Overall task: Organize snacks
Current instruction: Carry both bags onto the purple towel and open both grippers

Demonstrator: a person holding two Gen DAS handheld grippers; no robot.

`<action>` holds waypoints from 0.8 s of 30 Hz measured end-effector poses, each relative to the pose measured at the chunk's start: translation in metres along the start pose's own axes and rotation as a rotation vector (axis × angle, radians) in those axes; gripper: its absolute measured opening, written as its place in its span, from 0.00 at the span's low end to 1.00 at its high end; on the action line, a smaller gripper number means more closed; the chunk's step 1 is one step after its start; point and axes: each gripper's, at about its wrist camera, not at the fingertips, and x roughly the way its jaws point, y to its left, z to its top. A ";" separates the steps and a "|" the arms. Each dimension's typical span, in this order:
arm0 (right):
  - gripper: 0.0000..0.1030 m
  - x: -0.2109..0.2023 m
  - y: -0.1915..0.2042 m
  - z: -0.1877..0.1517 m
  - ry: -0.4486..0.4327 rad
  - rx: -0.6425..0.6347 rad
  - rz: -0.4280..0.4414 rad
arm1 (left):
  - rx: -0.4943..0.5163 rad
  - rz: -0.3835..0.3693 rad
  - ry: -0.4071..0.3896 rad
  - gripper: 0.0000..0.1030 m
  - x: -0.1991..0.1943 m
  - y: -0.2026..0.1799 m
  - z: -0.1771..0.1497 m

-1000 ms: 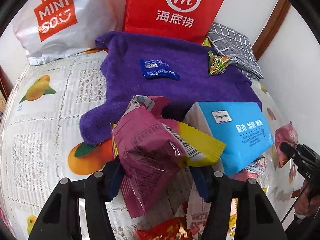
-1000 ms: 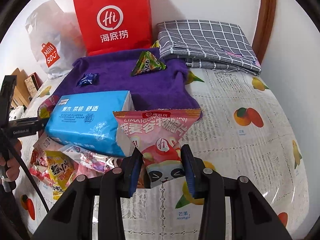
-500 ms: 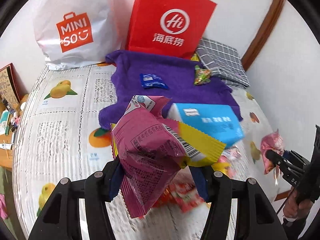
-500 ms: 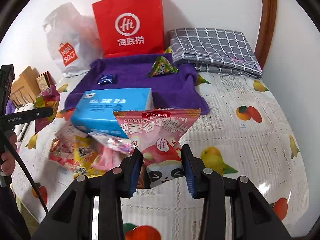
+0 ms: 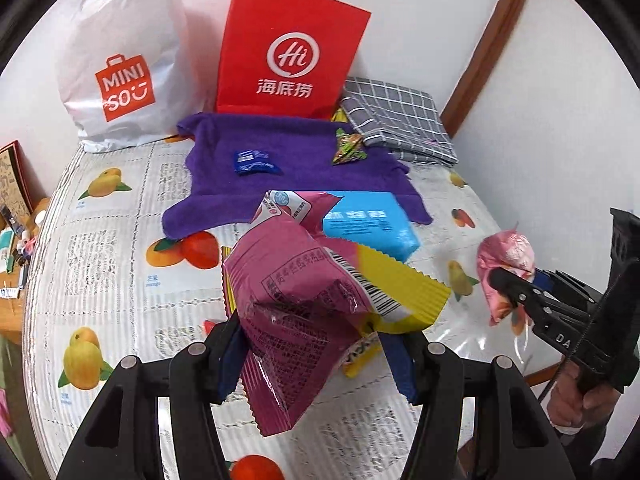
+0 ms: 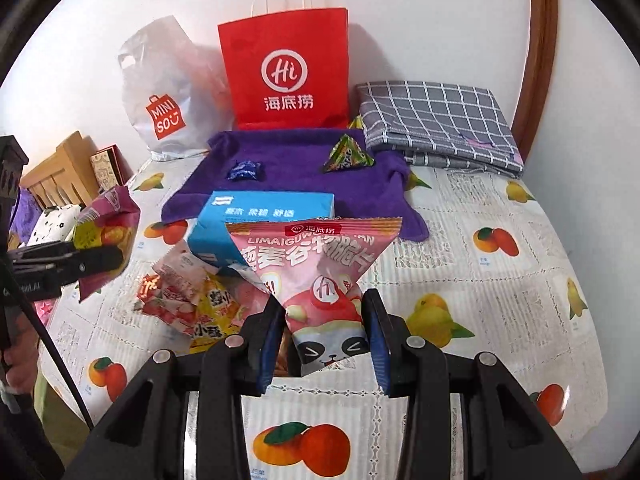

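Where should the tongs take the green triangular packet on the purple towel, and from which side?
Grip the green triangular packet at its raised apex, coming down from above. It sits like a small pyramid on the purple towel, peak up, base flat on the cloth, so the sides give little purchase. Nothing lies close around it, though both tongs hold snacks now.

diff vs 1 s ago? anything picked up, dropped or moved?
Both grippers pulled up and back from the table, so more of it shows. No grab or release: left gripper stays shut on the magenta packet, right gripper on the panda packet. Tissue pack, purple towel and bags unmoved.
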 end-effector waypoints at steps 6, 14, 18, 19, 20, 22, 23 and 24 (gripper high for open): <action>0.38 0.000 0.004 0.012 -0.003 0.010 0.007 | 0.000 -0.040 -0.001 0.57 -0.003 -0.012 0.006; 0.38 0.012 0.000 0.030 0.014 0.027 0.014 | 0.019 -0.032 -0.008 0.57 -0.001 -0.018 0.023; 0.38 0.020 -0.002 0.040 0.021 0.029 0.018 | 0.028 -0.041 -0.012 0.57 0.004 -0.020 0.034; 0.38 0.022 -0.002 0.042 0.023 0.030 0.020 | 0.031 -0.041 -0.011 0.57 0.006 -0.020 0.036; 0.38 0.024 -0.003 0.045 0.024 0.032 0.020 | 0.034 -0.042 -0.011 0.57 0.007 -0.021 0.039; 0.38 0.028 -0.004 0.050 0.023 0.032 0.018 | 0.044 -0.048 -0.017 0.57 0.010 -0.022 0.044; 0.38 0.030 -0.005 0.054 0.023 0.033 0.017 | 0.047 -0.049 -0.018 0.57 0.012 -0.022 0.048; 0.38 0.032 -0.005 0.057 0.023 0.034 0.016 | 0.051 -0.050 -0.020 0.57 0.014 -0.023 0.051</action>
